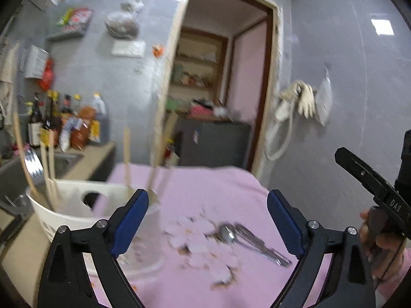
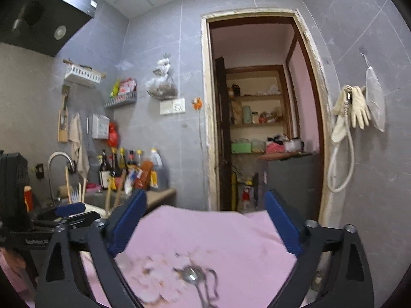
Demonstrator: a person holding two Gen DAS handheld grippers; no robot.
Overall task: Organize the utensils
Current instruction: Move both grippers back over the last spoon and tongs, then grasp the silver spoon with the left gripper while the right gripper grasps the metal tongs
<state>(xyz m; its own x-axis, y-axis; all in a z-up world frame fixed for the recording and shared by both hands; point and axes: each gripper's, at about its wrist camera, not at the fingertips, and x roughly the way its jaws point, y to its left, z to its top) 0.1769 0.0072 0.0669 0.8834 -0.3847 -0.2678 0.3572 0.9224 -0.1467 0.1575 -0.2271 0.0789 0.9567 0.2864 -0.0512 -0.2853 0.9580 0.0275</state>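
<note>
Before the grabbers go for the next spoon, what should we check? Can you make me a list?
1. Left gripper open, nothing between its blue pads: ok.
2. Right gripper open and empty: ok.
3. Shiny metal spoons lying on the pink cloth, in plain sight: ok.
4. White plastic utensil basket upright, wooden chopsticks standing inside: ok.
5. How many spoons remain: cannot tell, too blurred.

We see the spoons [image 1: 246,238] smeared by blur, and the chopsticks [image 1: 48,169] in the white holder [image 1: 64,215] too.
</note>
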